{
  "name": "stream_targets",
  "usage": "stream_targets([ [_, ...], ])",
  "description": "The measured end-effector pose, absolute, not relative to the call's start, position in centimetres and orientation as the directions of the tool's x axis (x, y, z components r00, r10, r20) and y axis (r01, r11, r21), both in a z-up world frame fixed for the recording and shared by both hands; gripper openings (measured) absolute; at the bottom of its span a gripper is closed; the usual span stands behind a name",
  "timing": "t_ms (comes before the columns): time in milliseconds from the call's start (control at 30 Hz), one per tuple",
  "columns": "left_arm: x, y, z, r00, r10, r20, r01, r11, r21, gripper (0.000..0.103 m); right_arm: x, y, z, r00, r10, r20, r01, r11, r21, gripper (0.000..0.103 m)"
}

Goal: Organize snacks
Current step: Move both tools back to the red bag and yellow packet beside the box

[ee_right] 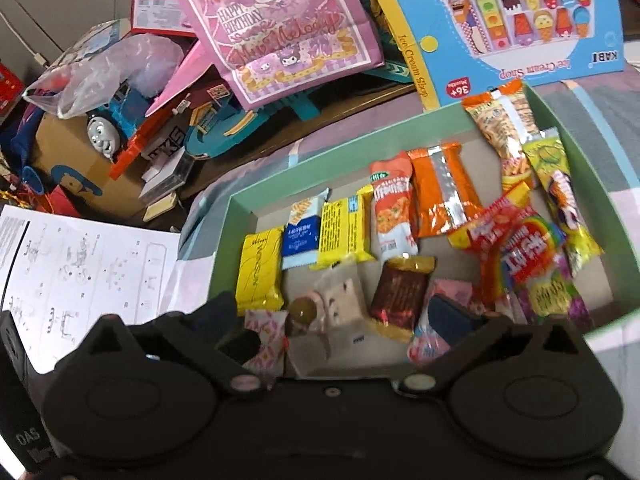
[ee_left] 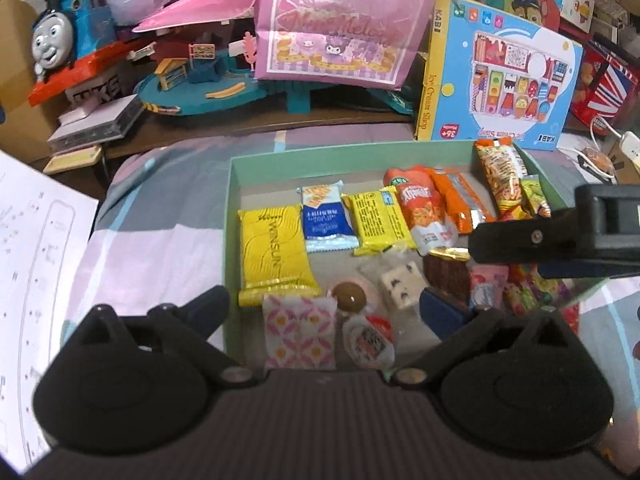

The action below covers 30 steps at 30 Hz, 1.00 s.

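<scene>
Jaws spread wide on left gripper (ee_left: 322,304) and right gripper (ee_right: 334,316), 2 in all, nothing held. Below: 1 green box (ee_left: 236,184) holding over 10 snack packets, 2 yellow packets (ee_left: 274,250) among them, long axes running toward the far wall. Beyond: 1 pink gift bag (ee_left: 332,20), 1 blue toy box (ee_left: 504,76), 1 toy train (ee_left: 60,40). At left, 1 printed sheet (ee_right: 80,268).

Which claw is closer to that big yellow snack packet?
Left. The left claw hangs open just in front of the yellow packet, one finger beside its near corner. The right claw sits further right, open over the pink candy and brown wrapper.
</scene>
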<state>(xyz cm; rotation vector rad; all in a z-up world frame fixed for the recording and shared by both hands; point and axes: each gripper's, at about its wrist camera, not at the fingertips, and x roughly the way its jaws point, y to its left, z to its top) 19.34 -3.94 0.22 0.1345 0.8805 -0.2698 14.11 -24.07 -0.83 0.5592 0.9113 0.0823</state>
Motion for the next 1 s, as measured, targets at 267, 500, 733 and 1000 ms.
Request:
stream_targets([
  [267,14.9,-3.5,0.1,0.576,-0.182,-0.797,0.282,0.959,-0.015,0.103,8.9,-24.4,-0.2,0.62,0.291,-0.728,0.176,0.853,0.491,0.103],
  [500,10.7,-4.4,-1.5,0.522,-0.205,-0.828,0.311,0.95,-0.039,0.103,3.8,-25.6,-1.0,0.609,0.295,-0.737,0.189,0.847,0.496,0.103],
  [733,6.6,-6.9,-3.7,0.446,-0.232,-0.864,0.389,0.92,-0.046,0.103,-0.7,-27.4,-3.1,0.578,0.294,-0.761,0.237,0.832,0.502,0.103],
  [1000,3.3,-11.0,-5.2,0.381,-0.267,-0.885,0.498,0.866,-0.047,0.103,-4.7,-28.9,-4.5,0.565,0.28,-0.776,0.27,0.826,0.495,0.103],
])
